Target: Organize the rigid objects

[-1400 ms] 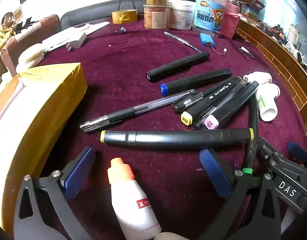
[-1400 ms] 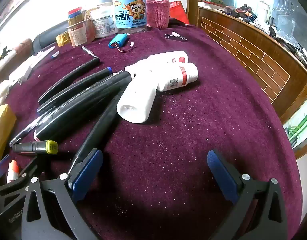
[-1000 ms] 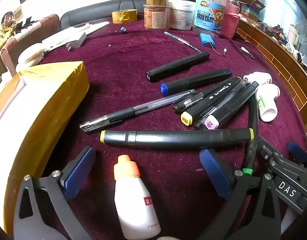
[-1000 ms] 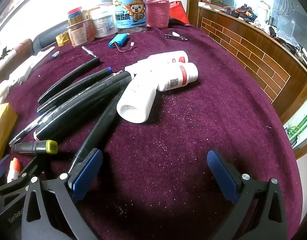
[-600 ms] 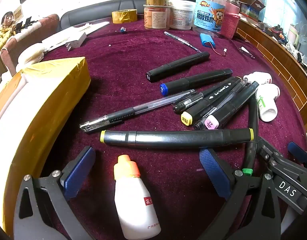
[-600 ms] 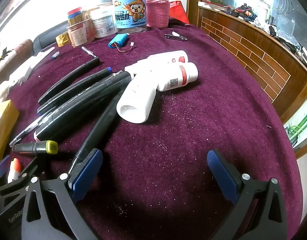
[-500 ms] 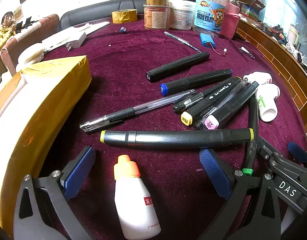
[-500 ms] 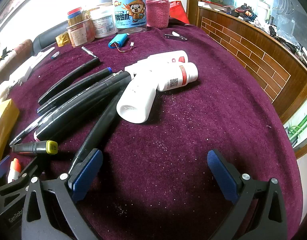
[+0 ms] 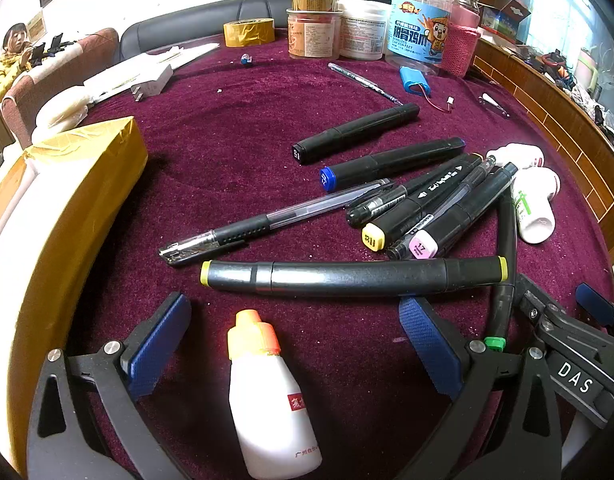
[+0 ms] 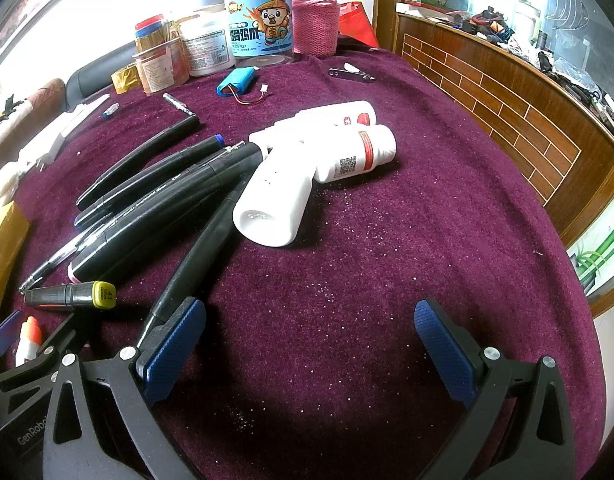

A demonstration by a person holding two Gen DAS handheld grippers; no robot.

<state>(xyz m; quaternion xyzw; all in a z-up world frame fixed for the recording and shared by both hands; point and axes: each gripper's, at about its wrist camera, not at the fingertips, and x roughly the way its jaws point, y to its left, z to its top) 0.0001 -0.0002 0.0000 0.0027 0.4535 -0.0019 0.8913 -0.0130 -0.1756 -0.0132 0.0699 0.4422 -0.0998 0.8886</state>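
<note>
A small white glue bottle with an orange cap [image 9: 269,392] lies on the purple cloth between the fingers of my open left gripper [image 9: 295,344], untouched by the pads. Just beyond it lies a long black marker with yellow ends [image 9: 355,277]. Further off is a heap of several black markers [image 9: 427,204] and a clear gel pen [image 9: 267,222]. Three white bottles [image 10: 291,184] lie together past my open right gripper [image 10: 311,340], which holds nothing. A black marker [image 10: 195,264] runs beside its left finger.
A box wrapped in yellow tape [image 9: 55,216] stands at the left. Jars and tubs [image 9: 371,28], a tape roll [image 9: 249,32] and a pink-sleeved flask [image 10: 317,12] line the far edge. A blue battery pack [image 10: 237,82] lies near them. A wooden brick-pattern rail [image 10: 507,108] borders the right.
The glue bottle has shifted slightly right and up between the left fingers, and the yellow box has edged closer. The right gripper's view is unchanged.
</note>
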